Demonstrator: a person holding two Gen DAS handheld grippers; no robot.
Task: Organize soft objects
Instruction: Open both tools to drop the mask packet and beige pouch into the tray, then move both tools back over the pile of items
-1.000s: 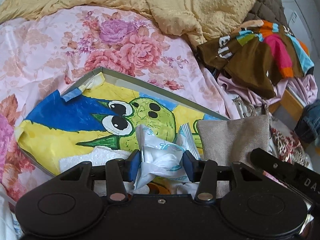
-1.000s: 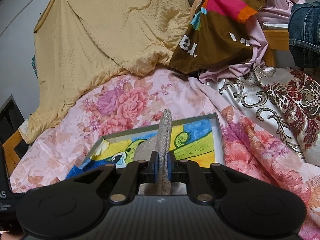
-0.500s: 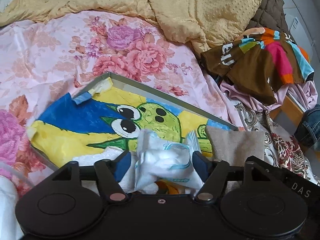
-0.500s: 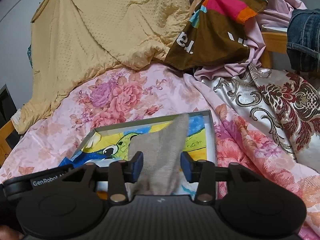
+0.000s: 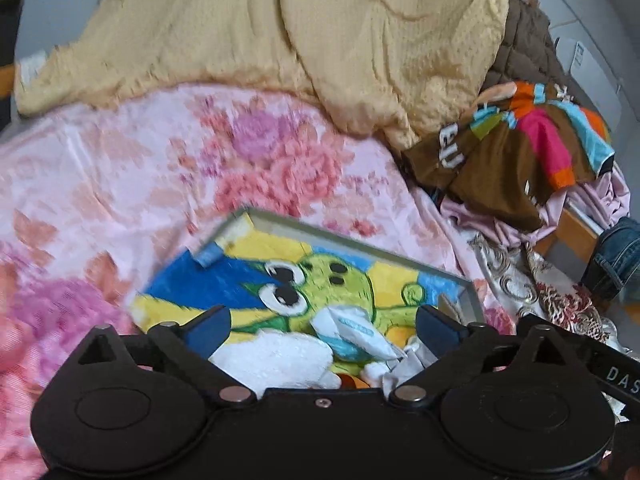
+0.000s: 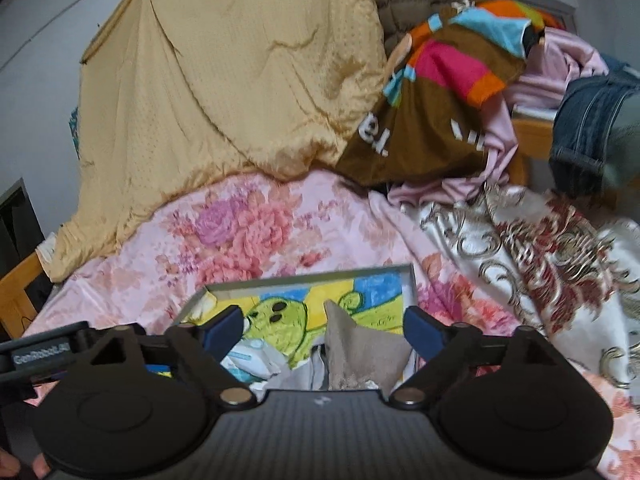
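Yellow blanket (image 5: 280, 40) and piled clothes (image 6: 440, 92) ring the tray (image 5: 360, 240); both grippers' jaws are opening, gripping nothing.

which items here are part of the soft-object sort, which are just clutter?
Job: tray, white packet, beige cloth, left gripper and right gripper, jaws opening, off both.

Clutter: yellow quilt, floral sheet, striped garment, jeans.

Pale grey plaster wall (image 6: 48, 12) behind bed, orange-brown wooden bed frame (image 6: 18, 292) at left, soft daylight.
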